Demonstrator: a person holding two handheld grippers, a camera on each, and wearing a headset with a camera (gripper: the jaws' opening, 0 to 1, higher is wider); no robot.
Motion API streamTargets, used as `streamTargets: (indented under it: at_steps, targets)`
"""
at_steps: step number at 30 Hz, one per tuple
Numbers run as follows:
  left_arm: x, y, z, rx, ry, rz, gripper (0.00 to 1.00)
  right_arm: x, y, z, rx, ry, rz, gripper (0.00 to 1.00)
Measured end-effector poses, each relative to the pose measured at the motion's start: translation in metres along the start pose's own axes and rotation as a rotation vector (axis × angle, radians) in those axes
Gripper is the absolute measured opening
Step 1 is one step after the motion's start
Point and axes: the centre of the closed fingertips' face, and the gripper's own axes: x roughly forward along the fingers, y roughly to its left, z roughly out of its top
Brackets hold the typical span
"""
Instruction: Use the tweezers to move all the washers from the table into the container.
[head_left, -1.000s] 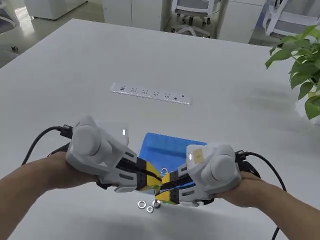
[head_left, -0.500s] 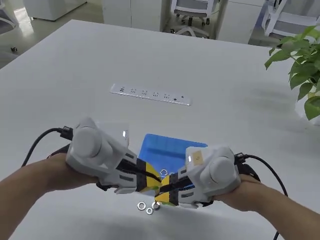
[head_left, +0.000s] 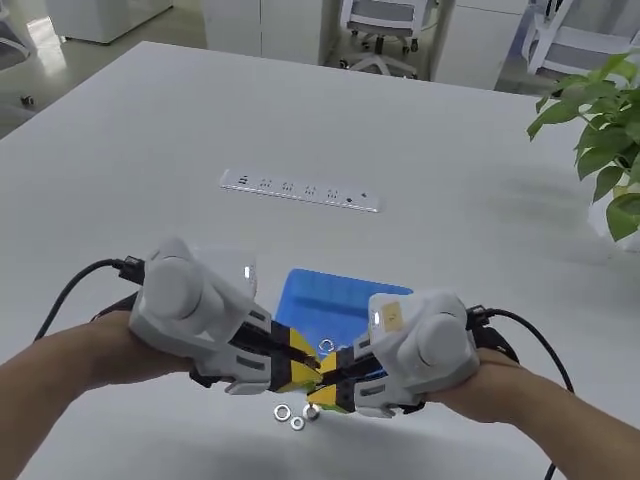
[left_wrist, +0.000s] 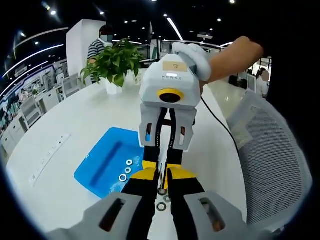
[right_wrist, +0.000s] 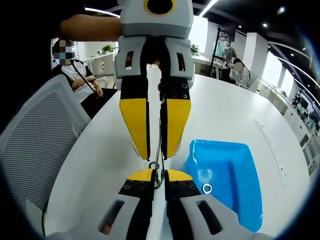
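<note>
We have both tools meeting low over the near part of the table (head_left: 430, 210), just in front of the blue container (head_left: 345, 290). The left hand-held gripper (head_left: 298, 362) has its yellow jaws pressed in on the tweezers (right_wrist: 160, 142). The right hand-held gripper (head_left: 335, 386), facing it, seems to pinch the same tweezers from the other end, its jaws drawn nearly together around the thin metal. Three loose washers (head_left: 297, 422) lie on the table near the tips, close to one another and just outside the container's near wall; a few washers (left_wrist: 123, 178) already rest on its blue floor. We judge the step in hand to be picking up the next washer. To do it well, we should lower the tips onto one ring alone, with one tip through its hole or both across its rim. Then we tighten gently, so the flat ring does not flick away or drag its neighbours. We should move both wrists as one, since two grips on one slim tool can twist it, lift just clear of the wall, and release only over the blue floor.
</note>
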Motion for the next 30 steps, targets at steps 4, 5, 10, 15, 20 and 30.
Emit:
streamTargets:
  at_steps: [4, 5, 10, 15, 20, 30]
  targets:
    - [-0.001, 0.001, -0.001, -0.005, -0.002, 0.006, 0.18, -0.004, -0.002, 0.003, 0.002, -0.007, -0.009, 0.08]
    - [-0.001, 0.001, 0.0, -0.005, -0.003, 0.007, 0.18, -0.004, -0.002, 0.004, 0.002, -0.008, -0.01, 0.08]
    - [-0.003, 0.002, 0.001, 0.004, -0.007, 0.019, 0.17, -0.007, -0.003, 0.006, 0.015, -0.025, -0.017, 0.08]
    - [-0.009, 0.005, 0.002, -0.019, -0.024, 0.039, 0.23, -0.011, -0.001, 0.009, 0.02, -0.032, -0.02, 0.08]
    - [-0.013, 0.004, 0.001, -0.058, -0.039, 0.046, 0.29, -0.019, -0.002, 0.015, 0.017, -0.043, -0.029, 0.08]
    - [-0.018, 0.001, -0.009, -0.107, -0.06, 0.069, 0.39, -0.034, -0.01, 0.027, 0.025, -0.083, -0.06, 0.08]
